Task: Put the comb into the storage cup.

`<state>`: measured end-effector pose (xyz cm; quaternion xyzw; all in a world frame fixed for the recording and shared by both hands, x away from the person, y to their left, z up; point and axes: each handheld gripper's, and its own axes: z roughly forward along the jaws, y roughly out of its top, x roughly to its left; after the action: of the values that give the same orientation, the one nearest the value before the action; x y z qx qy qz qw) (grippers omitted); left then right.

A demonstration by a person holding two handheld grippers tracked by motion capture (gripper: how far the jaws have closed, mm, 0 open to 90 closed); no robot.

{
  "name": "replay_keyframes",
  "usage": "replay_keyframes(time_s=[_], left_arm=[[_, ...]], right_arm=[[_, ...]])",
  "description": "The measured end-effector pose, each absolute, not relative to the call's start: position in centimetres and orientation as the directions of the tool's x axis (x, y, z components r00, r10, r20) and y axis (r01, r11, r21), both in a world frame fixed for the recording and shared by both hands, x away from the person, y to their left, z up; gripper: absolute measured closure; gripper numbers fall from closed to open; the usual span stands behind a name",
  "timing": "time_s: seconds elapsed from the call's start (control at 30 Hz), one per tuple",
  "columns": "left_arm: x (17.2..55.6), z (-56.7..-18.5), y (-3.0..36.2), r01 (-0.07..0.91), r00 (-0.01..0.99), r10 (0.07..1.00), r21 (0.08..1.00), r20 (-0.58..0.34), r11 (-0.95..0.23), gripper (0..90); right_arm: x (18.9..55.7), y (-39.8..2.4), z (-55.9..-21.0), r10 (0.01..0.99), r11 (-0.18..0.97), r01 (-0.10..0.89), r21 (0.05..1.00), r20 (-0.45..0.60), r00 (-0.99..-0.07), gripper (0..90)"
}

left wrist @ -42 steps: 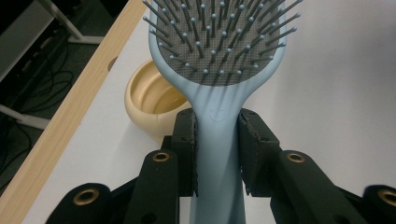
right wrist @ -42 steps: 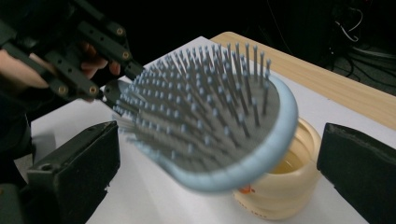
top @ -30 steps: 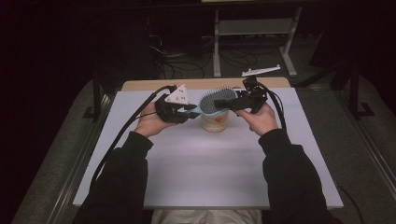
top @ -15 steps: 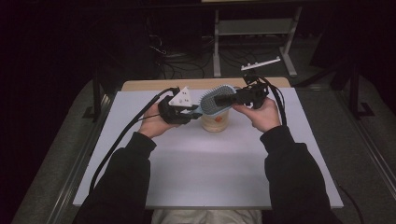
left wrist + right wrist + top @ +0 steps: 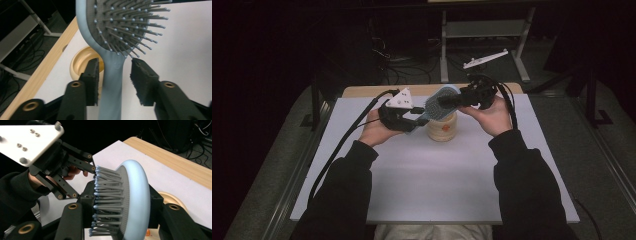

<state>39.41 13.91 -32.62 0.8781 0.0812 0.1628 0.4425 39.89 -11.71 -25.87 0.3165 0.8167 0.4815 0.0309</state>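
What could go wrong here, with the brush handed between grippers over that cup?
1. The left gripper is open, its jaws apart on either side of the pale blue hairbrush's handle, so only the right gripper holds the brush, clamped across bristles and rounded back; that grip may slip.
2. The brush hangs right above the cream-coloured round cup; a drop or swing could tip it.

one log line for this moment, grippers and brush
left gripper: open, jaws around brush handle | right gripper: shut on brush head | brush above cup | cup on table
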Motion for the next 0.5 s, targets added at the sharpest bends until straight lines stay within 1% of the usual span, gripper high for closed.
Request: replay_keyframes(time_s=[0.13,0.37,0.43,0.5], left_arm=[[39.6,-32.7,14.1,0.026,0.940,0.291,0.815,0.177,-0.579,42.1],[39.8,-32.5,15.0,0.068,0.946,0.301,0.840,0.116,-0.538,29.8],[39.8,-32.5,15.4,0.063,0.946,0.303,0.847,0.118,-0.528,28.5],[39.9,-32.6,15.9,0.074,0.950,0.300,0.863,0.092,-0.499,28.3]], right_arm=[[39.8,-11.4,-25.3,0.552,0.347,0.473,0.810,0.231,-0.801,54.1],[40.0,-11.4,-23.9,0.572,0.368,0.451,0.813,0.184,-0.800,54.0],[40.1,-11.5,-23.6,0.573,0.366,0.445,0.817,0.179,-0.800,54.1],[40.1,-11.6,-23.1,0.576,0.368,0.439,0.820,0.170,-0.800,54.1]])
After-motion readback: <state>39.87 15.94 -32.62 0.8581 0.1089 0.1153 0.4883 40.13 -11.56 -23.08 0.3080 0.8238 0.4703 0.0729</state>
